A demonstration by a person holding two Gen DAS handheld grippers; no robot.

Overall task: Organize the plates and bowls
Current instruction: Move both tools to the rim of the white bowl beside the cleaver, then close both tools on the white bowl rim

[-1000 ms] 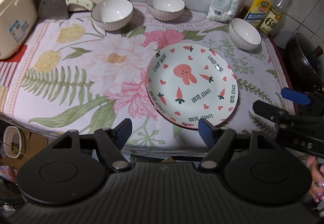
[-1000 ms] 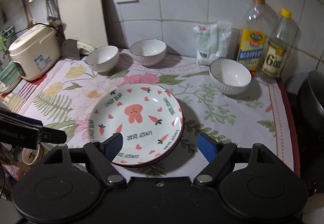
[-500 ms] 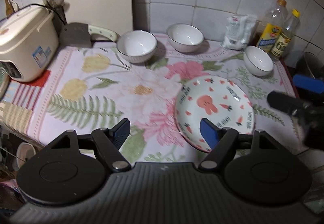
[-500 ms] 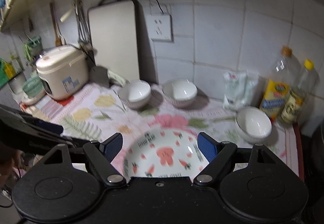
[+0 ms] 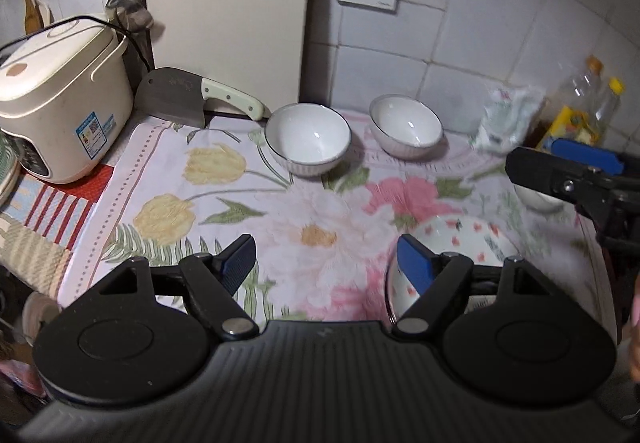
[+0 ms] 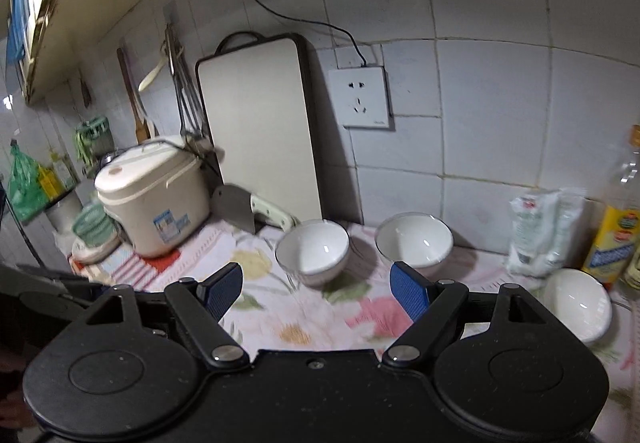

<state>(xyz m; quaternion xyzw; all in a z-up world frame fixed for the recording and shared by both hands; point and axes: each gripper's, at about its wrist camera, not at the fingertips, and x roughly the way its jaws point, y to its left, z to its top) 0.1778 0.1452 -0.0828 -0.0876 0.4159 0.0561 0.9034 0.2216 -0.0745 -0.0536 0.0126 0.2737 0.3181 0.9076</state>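
Both our grippers gape empty; the bunny plate [image 5: 460, 243], blurred, probably lies just right of the left gripper [image 5: 326, 263], bowls [image 5: 307, 139] along the counter's back edge.

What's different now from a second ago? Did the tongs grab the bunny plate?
No grab. Both tongs lifted and pulled back from the counter, tilting up toward the wall. The left tongs and right tongs stay open and empty. The bunny plate now sits low in the left view and has slipped out of the right view. The plate and three bowls haven't moved on the flowered cloth.
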